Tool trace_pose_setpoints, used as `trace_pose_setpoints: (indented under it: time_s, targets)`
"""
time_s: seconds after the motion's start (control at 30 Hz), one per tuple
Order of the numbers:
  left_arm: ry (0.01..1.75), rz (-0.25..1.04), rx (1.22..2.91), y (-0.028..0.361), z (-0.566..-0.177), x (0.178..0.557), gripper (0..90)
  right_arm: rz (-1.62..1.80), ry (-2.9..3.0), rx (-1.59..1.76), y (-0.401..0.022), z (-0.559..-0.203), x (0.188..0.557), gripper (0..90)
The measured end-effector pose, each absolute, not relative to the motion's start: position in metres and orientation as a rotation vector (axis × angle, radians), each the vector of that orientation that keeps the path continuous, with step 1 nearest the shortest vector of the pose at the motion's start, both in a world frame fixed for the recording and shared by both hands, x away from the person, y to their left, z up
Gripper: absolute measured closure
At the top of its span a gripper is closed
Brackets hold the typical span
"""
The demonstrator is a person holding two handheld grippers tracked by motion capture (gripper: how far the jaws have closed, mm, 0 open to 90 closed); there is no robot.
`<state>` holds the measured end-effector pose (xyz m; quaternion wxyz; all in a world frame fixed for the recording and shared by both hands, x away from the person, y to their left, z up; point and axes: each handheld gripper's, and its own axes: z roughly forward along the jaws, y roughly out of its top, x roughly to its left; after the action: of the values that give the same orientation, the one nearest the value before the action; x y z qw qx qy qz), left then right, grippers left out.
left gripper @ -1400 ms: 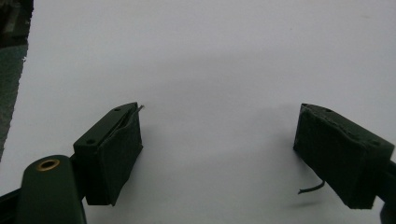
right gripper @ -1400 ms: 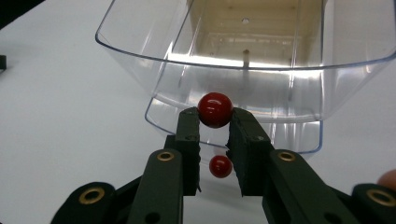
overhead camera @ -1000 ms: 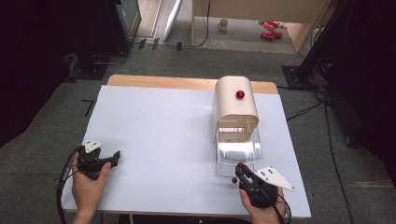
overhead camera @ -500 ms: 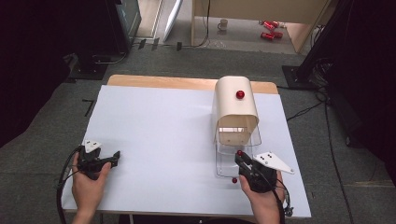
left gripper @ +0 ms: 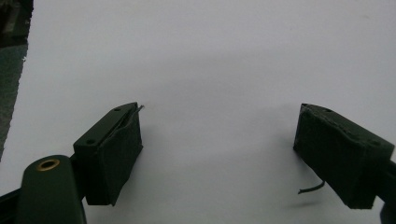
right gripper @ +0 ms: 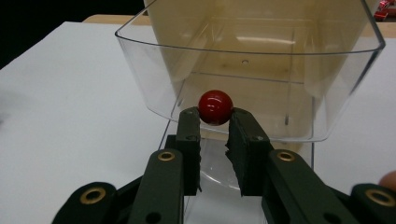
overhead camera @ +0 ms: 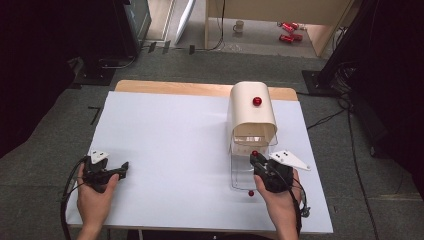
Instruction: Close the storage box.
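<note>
A small red knob (right gripper: 215, 107) sat pinched between the tips of my right gripper (right gripper: 215, 122), at the centre of the right gripper view. It belonged to a clear plastic drawer (right gripper: 247, 88), whose curved front wall filled the upper half of that frame. Through the wall I could see the drawer's bare floor and, behind it, the cream inside of its housing. In the high view the same knob (overhead camera: 255, 153) was only a red speck at the tip of my right gripper (overhead camera: 258, 161), right of centre in the lower half of the frame. That view gave what the close one could not: the cream, round-topped cabinet (overhead camera: 251, 112) above the drawer (overhead camera: 246, 162), a second red knob (overhead camera: 257, 101) on its top, and a third red ball (overhead camera: 251, 192) low beside my right hand (overhead camera: 280, 197).

The white tabletop (overhead camera: 175, 145) spread leftward from there. At lower left of the high view my left gripper (overhead camera: 120, 171) rested on it in my left hand (overhead camera: 92, 197). The left gripper view showed its jaws spread wide apart over bare white surface (left gripper: 210, 60), holding nothing, with a thin stray wire (left gripper: 312, 189) curling beside the lower-right pad.
</note>
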<state>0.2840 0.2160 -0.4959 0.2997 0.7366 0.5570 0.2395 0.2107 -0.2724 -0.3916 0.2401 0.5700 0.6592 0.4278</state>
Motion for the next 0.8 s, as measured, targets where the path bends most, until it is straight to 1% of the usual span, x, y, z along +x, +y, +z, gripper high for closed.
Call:
trace_pose_setpoints:
  time_s: [0.8]
  targets:
    - [1.479, 0.636, 1.955, 0.216, -0.496, 0.284, 15.1, 1.153, 1.802, 1.593, -0.274, -0.398, 0.247, 75.8]
